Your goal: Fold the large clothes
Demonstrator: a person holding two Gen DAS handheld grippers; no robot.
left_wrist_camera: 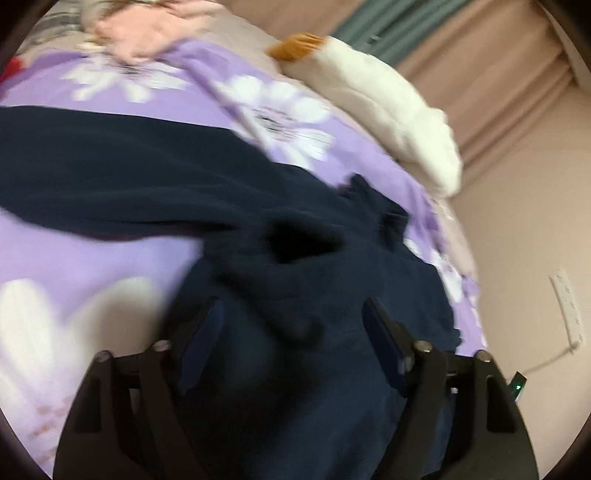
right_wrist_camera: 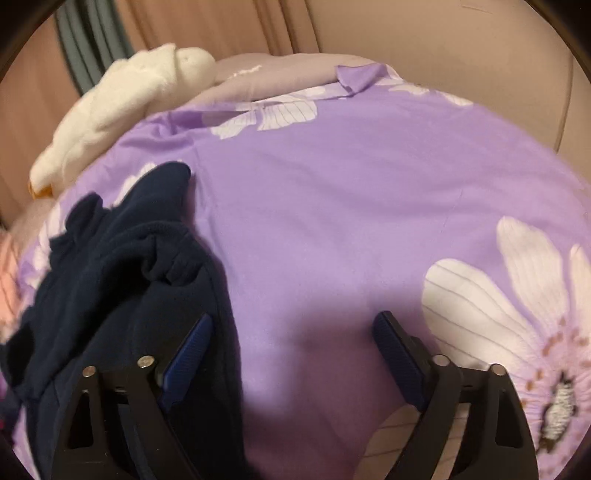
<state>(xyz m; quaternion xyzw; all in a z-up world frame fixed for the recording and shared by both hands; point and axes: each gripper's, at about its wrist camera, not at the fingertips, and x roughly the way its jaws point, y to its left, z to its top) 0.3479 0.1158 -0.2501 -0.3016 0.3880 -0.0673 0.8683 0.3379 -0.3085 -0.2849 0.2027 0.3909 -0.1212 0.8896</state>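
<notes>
A dark navy garment [left_wrist_camera: 229, 206] lies crumpled on a purple bedsheet with white flowers [left_wrist_camera: 74, 254]. In the left wrist view it runs from the left edge down under my left gripper [left_wrist_camera: 293, 310], which is open and empty just above the bunched cloth. In the right wrist view the same garment [right_wrist_camera: 122, 273] lies at the lower left. My right gripper [right_wrist_camera: 291, 325] is open and empty over bare purple sheet [right_wrist_camera: 332, 206], its left finger at the garment's right edge.
A white plush toy with an orange tip [left_wrist_camera: 388, 110] lies at the bed's far edge, also in the right wrist view [right_wrist_camera: 118, 107]. Pink cloth [left_wrist_camera: 147, 29] sits at the back. A beige wall [left_wrist_camera: 517, 221] and curtains border the bed.
</notes>
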